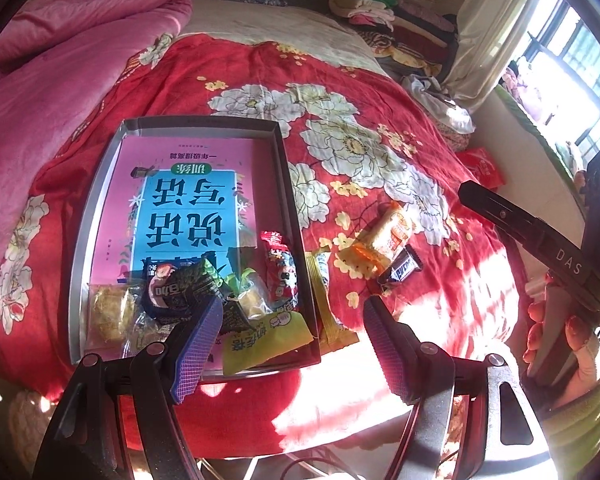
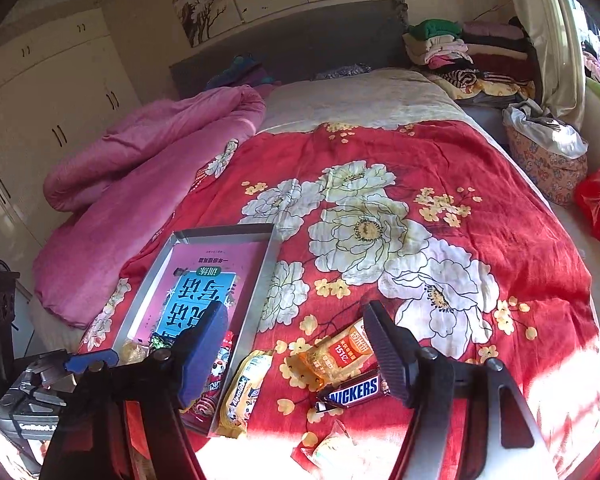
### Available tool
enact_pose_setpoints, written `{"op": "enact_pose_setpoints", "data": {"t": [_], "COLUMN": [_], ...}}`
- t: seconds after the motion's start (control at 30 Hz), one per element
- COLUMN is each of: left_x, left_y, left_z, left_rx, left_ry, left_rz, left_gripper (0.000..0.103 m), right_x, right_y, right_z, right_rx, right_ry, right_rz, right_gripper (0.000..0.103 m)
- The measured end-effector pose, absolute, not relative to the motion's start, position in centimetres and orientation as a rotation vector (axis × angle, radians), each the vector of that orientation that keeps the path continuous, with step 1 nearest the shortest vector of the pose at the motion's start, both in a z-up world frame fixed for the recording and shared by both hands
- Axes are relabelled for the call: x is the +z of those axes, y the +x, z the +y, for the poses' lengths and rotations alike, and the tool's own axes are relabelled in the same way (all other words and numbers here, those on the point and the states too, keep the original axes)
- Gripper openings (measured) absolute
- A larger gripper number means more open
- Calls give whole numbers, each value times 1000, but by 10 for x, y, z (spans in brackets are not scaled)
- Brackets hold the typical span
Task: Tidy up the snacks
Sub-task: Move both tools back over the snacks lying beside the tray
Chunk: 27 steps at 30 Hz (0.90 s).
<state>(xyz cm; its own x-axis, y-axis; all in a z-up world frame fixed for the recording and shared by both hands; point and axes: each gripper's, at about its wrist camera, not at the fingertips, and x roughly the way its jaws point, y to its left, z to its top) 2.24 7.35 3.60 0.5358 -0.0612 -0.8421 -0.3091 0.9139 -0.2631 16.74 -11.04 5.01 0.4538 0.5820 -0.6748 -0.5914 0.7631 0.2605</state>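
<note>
Red bedspread (image 2: 480,184): floral cloth over a soft bed, carrying everything; sunlight washes out its near edge.
Tray (image 1: 100,200): shallow metal box lying flat on the bedspread, a pink and blue book (image 1: 188,200) lining its bottom.
Snacks in tray: several wrapped pieces piled at the near end, among them a dark packet (image 1: 176,292), a red packet (image 1: 280,268) and a yellow-green packet (image 1: 260,340).
Snacks outside: an orange packet (image 2: 336,354) and a Snickers bar (image 2: 354,390) touching each other on the cloth, right of the tray; a yellow packet (image 2: 242,392) just beside the tray's right wall; one pale wrapped piece (image 2: 332,446) nearer the bed's edge.
Left gripper (image 1: 292,340): jaws apart, holding nothing, over the tray's near right corner.
Right gripper (image 2: 296,348): jaws apart, empty, hovering above the orange packet and Snickers bar.
Progress: partway by my reading (four pieces look still loose).
Risk, double grab: the touching pair could be pinched together, and one may drop.
Risk, soft base: pressing down would sink the cloth, so a finger may skid off a slick wrapper.
Risk, tray: a careless nudge against its wall could shift it.
</note>
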Motion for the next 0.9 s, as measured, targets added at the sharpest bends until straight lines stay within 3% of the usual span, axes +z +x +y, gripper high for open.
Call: {"op": "enact_pose_setpoints", "data": {"t": [0.53, 0.9], "left_x": [22, -2], "left_y": [42, 67], "left_z": [40, 23], "left_rx": [64, -7], "left_ry": [-408, -397], "left_rz": [1065, 1127], "left_gripper": [74, 43], "right_x": [35, 24], "right_y": [176, 179], "right_z": [-148, -158], "right_rx": [664, 655], "right_ry": [39, 66], "right_rz": [869, 898], "right_gripper": [70, 70]}}
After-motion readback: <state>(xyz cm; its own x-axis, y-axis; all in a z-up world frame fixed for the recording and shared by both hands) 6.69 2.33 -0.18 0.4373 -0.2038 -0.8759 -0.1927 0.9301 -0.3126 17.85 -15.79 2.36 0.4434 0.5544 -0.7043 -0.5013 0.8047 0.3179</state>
